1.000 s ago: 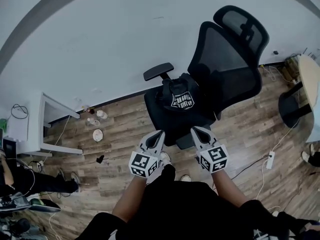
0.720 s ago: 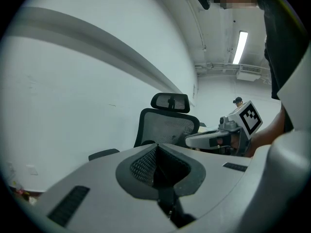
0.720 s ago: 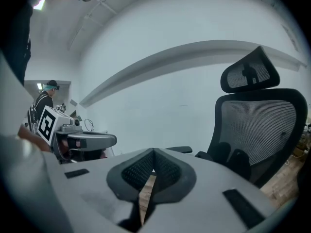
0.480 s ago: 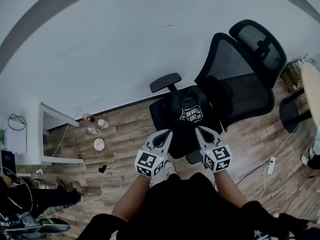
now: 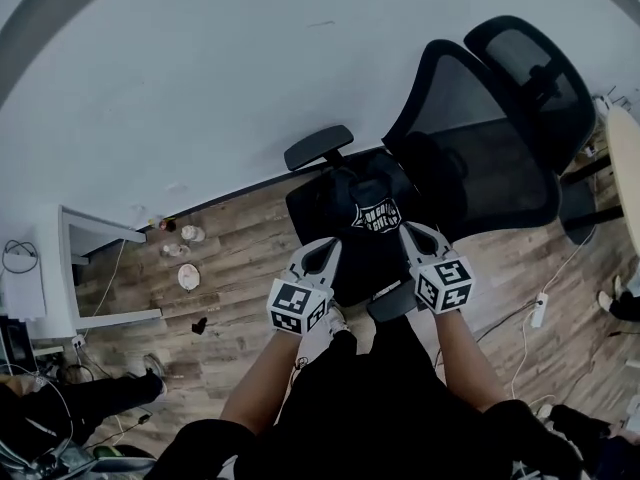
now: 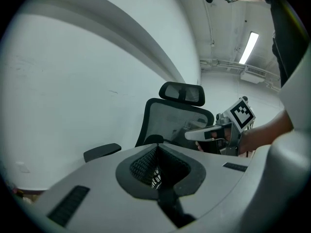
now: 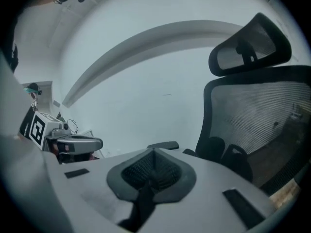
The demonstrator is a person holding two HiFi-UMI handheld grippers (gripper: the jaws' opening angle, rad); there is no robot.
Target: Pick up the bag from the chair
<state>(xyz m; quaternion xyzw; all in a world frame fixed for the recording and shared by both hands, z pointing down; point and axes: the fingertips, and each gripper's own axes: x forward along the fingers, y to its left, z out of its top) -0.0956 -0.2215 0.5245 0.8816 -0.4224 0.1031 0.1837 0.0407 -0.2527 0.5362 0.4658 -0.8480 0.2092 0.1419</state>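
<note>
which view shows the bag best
Head view: the black bag sits on the chair seat, white print facing up. Left gripper view catches only a sliver of print; right gripper view shows none clearly.

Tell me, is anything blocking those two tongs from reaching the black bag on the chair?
Nothing visible does. The bag sits in the open on the chair seat, just ahead of the left tongs and right tongs. The armrest stands off to the side. Both tongs are shut and empty.
</note>
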